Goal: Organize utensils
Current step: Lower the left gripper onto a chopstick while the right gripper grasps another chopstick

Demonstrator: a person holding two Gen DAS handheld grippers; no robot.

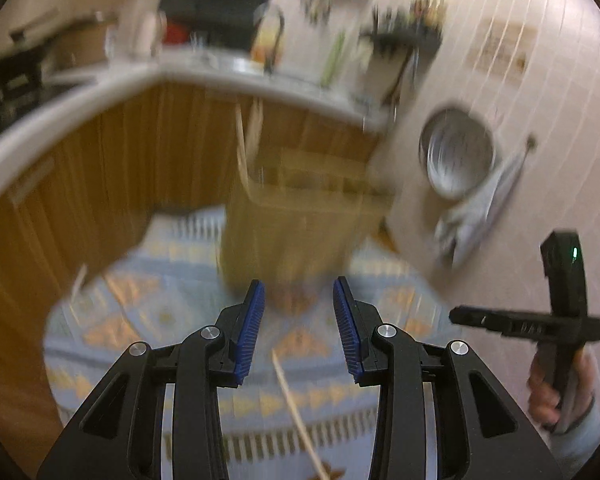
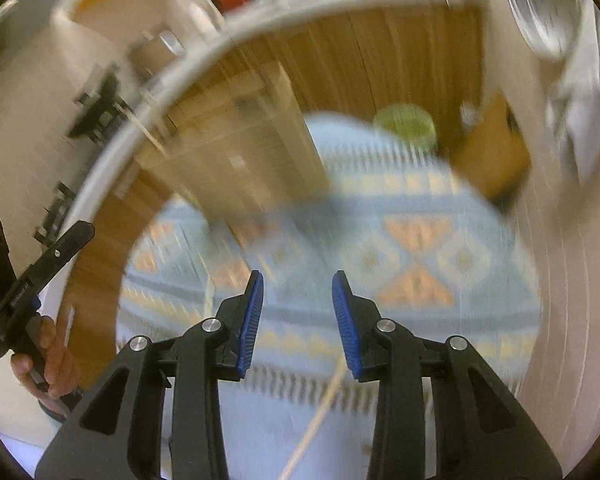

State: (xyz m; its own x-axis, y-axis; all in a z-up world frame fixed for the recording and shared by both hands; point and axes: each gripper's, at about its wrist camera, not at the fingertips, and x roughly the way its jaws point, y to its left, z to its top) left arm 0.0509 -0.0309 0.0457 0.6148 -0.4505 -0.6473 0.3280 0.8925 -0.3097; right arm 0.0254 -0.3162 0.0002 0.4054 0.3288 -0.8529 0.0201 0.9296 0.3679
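Pale wood stands at the centre of the left wrist view: a slatted utensil holder (image 1: 300, 220), box-shaped with divided compartments, upright on a woven mat (image 1: 172, 320) patterned in light blue and orange triangles. One thin stick (image 1: 244, 152) rises from its left compartment; another wooden stick (image 1: 296, 412) lies loose on the mat just below the left claw (image 1: 299, 316), whose ribbed blue pads stand apart with nothing between them. A steel bowl (image 1: 458, 156) and grey cloth (image 1: 476, 216) sit to the right on the pale worktop (image 1: 520, 100). The frame is blurred.

From the right wrist view, the right claw (image 2: 298, 316) is likewise parted and empty, angled down at the same mat (image 2: 412, 240). The holder (image 2: 236, 148) appears at upper left, and a pale stick (image 2: 320, 420) lies on the mat just under the claw. A green, round container (image 2: 406, 122) sits at the mat's far edge; a hand (image 2: 48, 356) grips the other tool at left.

The step in hand looks like the approach to gather loose sticks; the next move probably calls for lowering onto one slim, smooth stick and closing squarely across it before carrying it to the holder.
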